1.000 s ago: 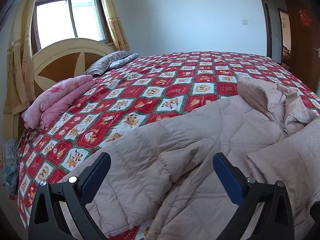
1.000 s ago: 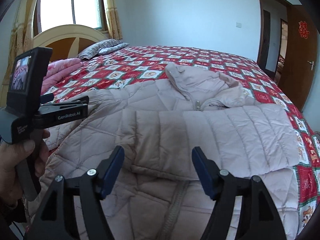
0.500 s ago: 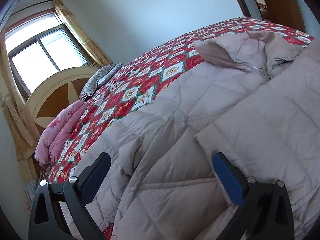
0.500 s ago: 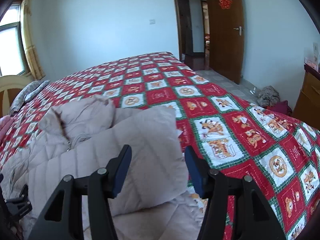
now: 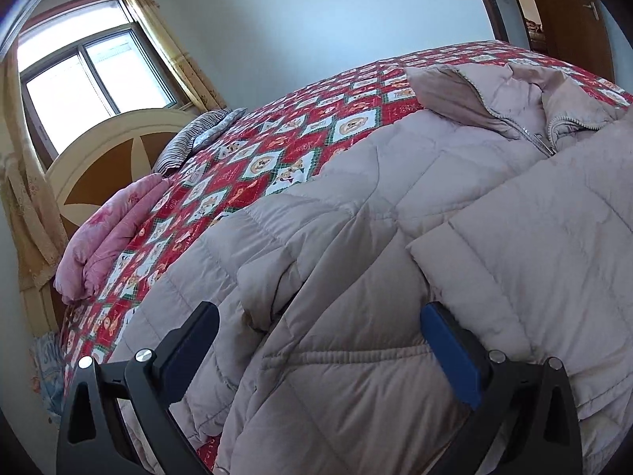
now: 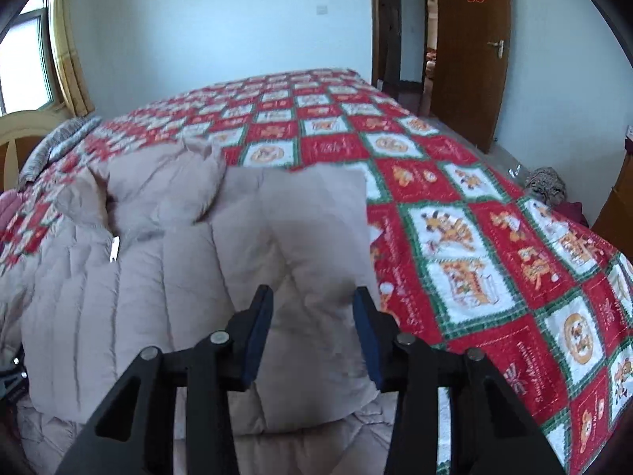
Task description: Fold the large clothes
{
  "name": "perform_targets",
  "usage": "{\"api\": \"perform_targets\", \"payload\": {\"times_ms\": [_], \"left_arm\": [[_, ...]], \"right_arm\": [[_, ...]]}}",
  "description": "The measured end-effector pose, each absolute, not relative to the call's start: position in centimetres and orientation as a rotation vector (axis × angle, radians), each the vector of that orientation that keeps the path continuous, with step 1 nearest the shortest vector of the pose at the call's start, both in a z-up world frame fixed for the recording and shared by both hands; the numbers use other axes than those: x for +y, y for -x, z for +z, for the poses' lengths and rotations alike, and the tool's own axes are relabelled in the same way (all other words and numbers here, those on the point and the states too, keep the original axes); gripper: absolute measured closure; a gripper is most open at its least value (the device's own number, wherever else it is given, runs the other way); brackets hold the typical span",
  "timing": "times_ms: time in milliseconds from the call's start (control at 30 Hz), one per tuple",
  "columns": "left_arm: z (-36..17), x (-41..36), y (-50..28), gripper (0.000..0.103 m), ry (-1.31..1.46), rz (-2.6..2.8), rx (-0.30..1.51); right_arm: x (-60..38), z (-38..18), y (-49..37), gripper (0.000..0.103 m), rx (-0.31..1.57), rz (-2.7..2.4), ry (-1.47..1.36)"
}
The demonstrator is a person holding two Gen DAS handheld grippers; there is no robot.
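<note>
One padded jacket [image 5: 356, 237] on one bed [image 6: 474, 206], left tool [image 5: 316, 340] spread wide, right tool [image 6: 312, 316] closing, gripping nothing.

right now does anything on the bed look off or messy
Nothing damaged or spilled. The beige puffer coat lies half folded on the red patterned quilt, one sleeve across its front, collar rumpled open. That fits a fold in progress.
</note>
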State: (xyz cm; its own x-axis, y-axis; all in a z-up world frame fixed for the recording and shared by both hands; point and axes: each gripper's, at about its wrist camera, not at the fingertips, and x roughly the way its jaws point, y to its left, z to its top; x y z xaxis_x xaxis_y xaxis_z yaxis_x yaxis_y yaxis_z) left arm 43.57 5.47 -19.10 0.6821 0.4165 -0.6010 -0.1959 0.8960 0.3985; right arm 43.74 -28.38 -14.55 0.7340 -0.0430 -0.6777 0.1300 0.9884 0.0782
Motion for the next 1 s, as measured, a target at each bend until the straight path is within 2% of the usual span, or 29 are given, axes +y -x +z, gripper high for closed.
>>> {"api": "perform_targets", "payload": {"times_ms": [100,233,333,633,800,867,900,967,1000], "left_arm": [[-19.0,5.6,-43.8,0.001,-0.308,0.355,0.743],[-19.5,6.4,-44.7,0.001,-0.258,0.325,0.78],[-19.7,7.2,-45.2,0.001,-0.205,0.311,0.8],[-20.6,7.3,-47.8,0.001,-0.166,0.289,0.842],[-20.5,7.5,-47.3,0.001,-0.146,0.282,0.834],[-20.5,7.6,-47.3,0.001,-0.139,0.28,0.835],[-20.5,7.5,-47.3,0.001,-0.14,0.281,0.835],[-20.5,7.5,-47.2,0.001,-0.148,0.284,0.834],[-20.5,7.5,-47.2,0.001,-0.15,0.285,0.834]], "right_arm": [[-28.0,-13.5,-45.6,0.058,0.704,-0.115,-0.117],[-27.4,-16.3,-49.2,0.058,0.792,-0.105,-0.08],[-27.5,-18.6,-49.6,0.057,0.823,-0.121,-0.081],[-27.9,-19.6,-49.9,0.057,0.821,-0.182,-0.07],[-27.1,-18.4,-48.9,0.056,0.82,-0.213,-0.031],[-26.8,-16.7,-47.3,0.055,0.789,-0.174,-0.104],[-25.9,-15.6,-46.4,0.053,0.774,-0.124,-0.123],[-23.3,-14.4,-45.3,0.038,0.753,-0.029,-0.092],[-21.8,-14.1,-44.6,0.036,0.737,0.021,-0.068]]}}
